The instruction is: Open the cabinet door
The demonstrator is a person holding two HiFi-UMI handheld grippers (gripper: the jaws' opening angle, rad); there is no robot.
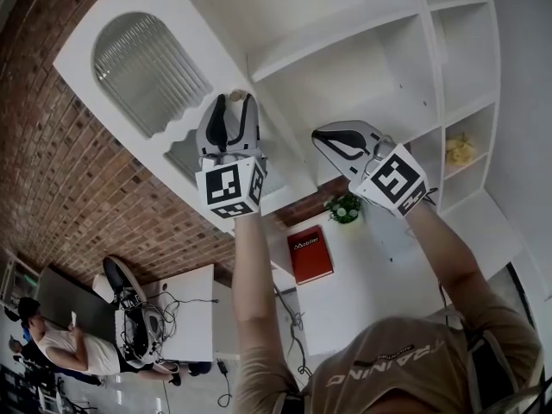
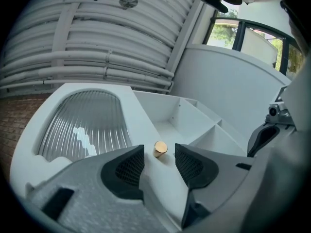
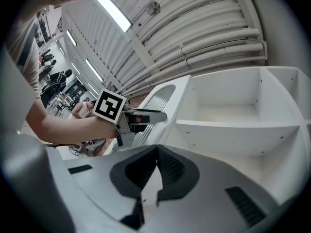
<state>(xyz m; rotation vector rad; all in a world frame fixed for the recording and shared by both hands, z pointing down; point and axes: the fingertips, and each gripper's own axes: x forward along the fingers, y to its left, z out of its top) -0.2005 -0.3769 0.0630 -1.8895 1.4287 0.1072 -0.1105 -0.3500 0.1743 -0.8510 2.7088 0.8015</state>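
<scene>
The white cabinet door (image 1: 129, 102) has an arched ribbed-glass pane (image 1: 147, 63) and a small brass knob (image 1: 238, 96) near its edge. It stands swung out from the cabinet, so the bare white shelves (image 1: 362, 59) show beside it. My left gripper (image 1: 231, 121) is open at the knob. In the left gripper view the knob (image 2: 160, 148) sits just past the gap of that gripper (image 2: 159, 160), untouched by either pad. My right gripper (image 1: 324, 138) hovers in front of the shelves, shut on nothing (image 3: 156, 154).
A brick wall (image 1: 60, 188) runs left of the cabinet. Below are a red book (image 1: 309, 254) and a small plant (image 1: 345, 207) on a white top. Something yellow (image 1: 460, 149) lies on a right-hand shelf. A person (image 1: 60, 343) sits by a desk at lower left.
</scene>
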